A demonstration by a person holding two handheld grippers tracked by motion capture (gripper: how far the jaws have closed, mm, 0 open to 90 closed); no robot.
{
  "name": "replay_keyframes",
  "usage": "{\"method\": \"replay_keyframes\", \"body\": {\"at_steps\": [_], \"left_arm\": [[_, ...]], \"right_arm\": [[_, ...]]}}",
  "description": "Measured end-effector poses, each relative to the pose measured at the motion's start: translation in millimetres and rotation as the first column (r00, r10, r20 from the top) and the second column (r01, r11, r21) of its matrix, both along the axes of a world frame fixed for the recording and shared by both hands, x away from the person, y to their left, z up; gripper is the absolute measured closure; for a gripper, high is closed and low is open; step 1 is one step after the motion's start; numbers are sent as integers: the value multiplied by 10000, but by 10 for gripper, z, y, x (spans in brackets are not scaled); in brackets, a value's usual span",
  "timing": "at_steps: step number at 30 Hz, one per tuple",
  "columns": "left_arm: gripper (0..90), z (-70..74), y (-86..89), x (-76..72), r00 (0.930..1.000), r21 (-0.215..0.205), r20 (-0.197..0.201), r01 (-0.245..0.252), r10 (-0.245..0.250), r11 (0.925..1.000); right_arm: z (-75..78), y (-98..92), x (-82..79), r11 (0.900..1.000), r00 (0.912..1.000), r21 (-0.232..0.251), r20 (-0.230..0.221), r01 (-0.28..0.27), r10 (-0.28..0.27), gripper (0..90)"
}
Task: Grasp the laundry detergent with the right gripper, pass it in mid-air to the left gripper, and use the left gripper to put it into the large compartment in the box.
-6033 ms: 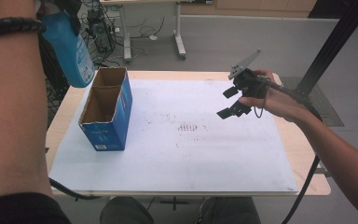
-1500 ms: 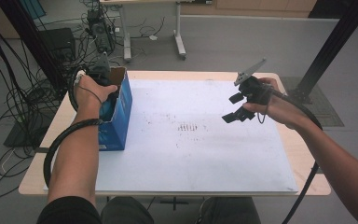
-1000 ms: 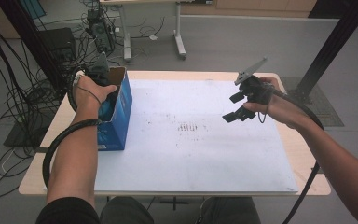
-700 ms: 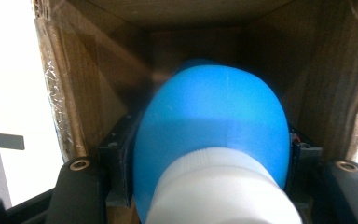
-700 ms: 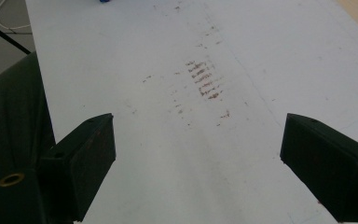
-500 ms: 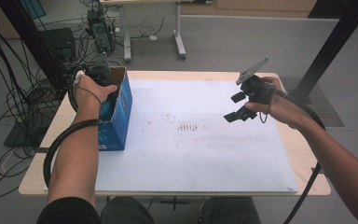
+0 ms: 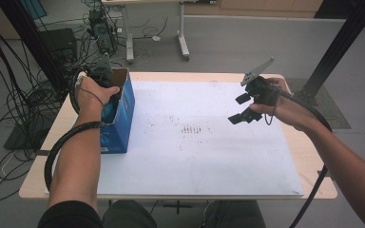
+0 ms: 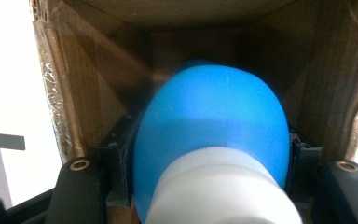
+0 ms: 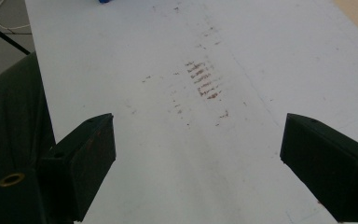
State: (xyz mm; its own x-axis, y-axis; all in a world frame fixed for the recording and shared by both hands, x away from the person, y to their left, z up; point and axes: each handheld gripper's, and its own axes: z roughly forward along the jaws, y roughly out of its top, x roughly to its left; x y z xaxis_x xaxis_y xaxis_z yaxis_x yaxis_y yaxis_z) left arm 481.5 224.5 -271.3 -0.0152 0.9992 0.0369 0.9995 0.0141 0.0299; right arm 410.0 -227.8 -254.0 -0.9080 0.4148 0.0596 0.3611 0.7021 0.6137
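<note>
Inside the open blue cardboard box [image 7: 119,118] at the left of the white-covered wooden counter [image 7: 209,156], the left gripper [image 8: 209,186] pinches a blue plastic bottle with a white cap [image 8: 209,140] between its fingers, while the right gripper [image 7: 241,108] hovers over the counter, fingers spread wide.

My high view looks forward and down on the wide white paper sheet [image 7: 204,142]. My left gripper view peers close into the brown cardboard box [image 8: 116,70] at nine o'clock. My right gripper view faces that same sheet [image 9: 177,93], nearer.
</note>
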Motion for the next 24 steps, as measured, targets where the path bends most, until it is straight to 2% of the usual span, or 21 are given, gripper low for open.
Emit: {"method": "replay_keyframes", "body": {"at_steps": [24], "left_arm": [[364, 0, -2, -2, 10000, 10, 9, -12, 12, 10000]], "right_arm": [[1, 24, 2, 10000, 10000, -17, 3, -58, 58, 104]]}}
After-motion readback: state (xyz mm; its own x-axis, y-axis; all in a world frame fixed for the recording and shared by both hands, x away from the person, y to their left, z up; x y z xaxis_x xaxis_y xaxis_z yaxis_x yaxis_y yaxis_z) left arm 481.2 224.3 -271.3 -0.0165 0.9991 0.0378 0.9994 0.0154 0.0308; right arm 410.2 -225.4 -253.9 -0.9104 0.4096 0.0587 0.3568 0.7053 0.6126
